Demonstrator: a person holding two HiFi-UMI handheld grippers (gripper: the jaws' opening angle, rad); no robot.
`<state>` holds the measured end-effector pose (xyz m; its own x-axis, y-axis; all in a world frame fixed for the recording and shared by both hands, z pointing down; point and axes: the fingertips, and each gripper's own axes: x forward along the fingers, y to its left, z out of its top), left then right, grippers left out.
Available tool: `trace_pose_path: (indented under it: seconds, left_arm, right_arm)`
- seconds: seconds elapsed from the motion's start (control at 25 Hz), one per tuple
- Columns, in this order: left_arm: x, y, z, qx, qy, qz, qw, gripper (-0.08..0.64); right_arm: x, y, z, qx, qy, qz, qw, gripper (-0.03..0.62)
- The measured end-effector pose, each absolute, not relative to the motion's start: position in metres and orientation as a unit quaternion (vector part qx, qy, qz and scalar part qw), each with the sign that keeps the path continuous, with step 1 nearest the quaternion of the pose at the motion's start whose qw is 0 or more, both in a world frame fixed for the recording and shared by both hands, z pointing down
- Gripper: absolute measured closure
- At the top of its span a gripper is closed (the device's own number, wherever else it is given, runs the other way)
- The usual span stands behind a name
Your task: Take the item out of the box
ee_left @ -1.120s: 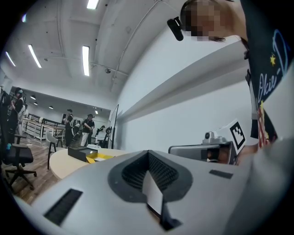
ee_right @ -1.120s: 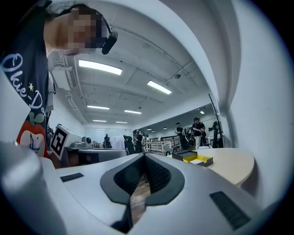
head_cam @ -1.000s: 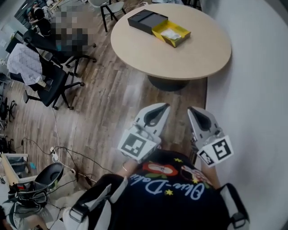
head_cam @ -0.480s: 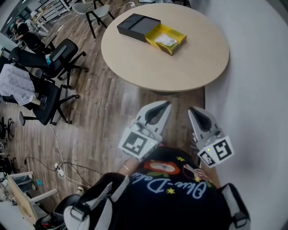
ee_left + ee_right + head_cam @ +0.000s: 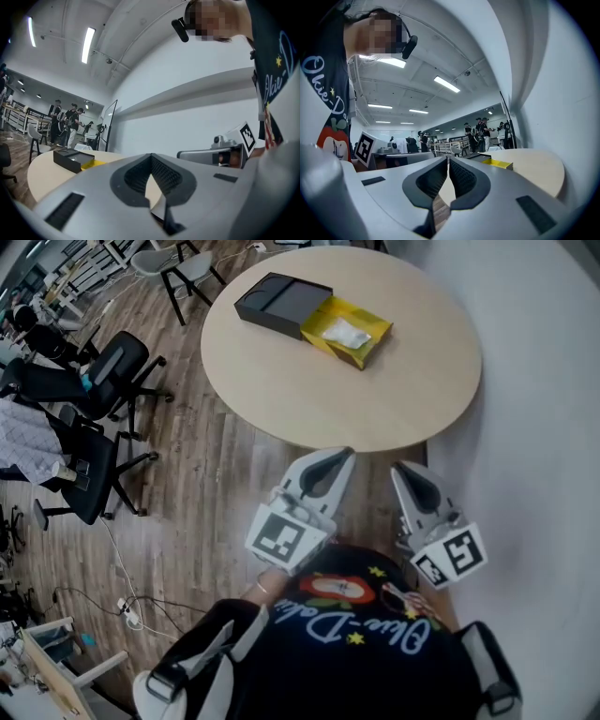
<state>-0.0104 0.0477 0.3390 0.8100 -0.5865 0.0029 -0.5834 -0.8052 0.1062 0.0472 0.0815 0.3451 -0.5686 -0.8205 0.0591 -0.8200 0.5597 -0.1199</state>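
A black box (image 5: 281, 303) lies on the far side of a round beige table (image 5: 328, 399). Its yellow inner tray (image 5: 371, 350) is slid out to the right, with a white item (image 5: 344, 333) lying in it. Both grippers are held close to my chest, short of the table's near edge. My left gripper (image 5: 347, 455) and right gripper (image 5: 397, 468) are shut and hold nothing. In the left gripper view the left gripper (image 5: 151, 156) points toward the black box (image 5: 70, 158). Past the right gripper (image 5: 448, 160), the yellow tray (image 5: 498, 163) shows low on the table.
Black office chairs (image 5: 98, 395) stand on the wood floor to the left, and another chair (image 5: 183, 263) at the far side of the table. Cables (image 5: 127, 601) trail across the floor at lower left. A white wall (image 5: 548, 427) runs along the right. Several people stand far off.
The table and box have come nearer in the head view; the table's edge now sits just ahead of the gripper tips. Both grippers keep the same shut pose.
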Motion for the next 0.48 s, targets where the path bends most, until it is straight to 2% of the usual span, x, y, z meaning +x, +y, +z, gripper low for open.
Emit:
trace_pose_path:
  seconds: [0.48]
  left_arm:
    - [-0.037, -0.003, 0.348, 0.947, -0.316, -0.018, 0.061, 0.574]
  right_arm:
    - [0.028, 0.033, 0.347, -0.472, 0.88, -0.053, -0.008, 0.595]
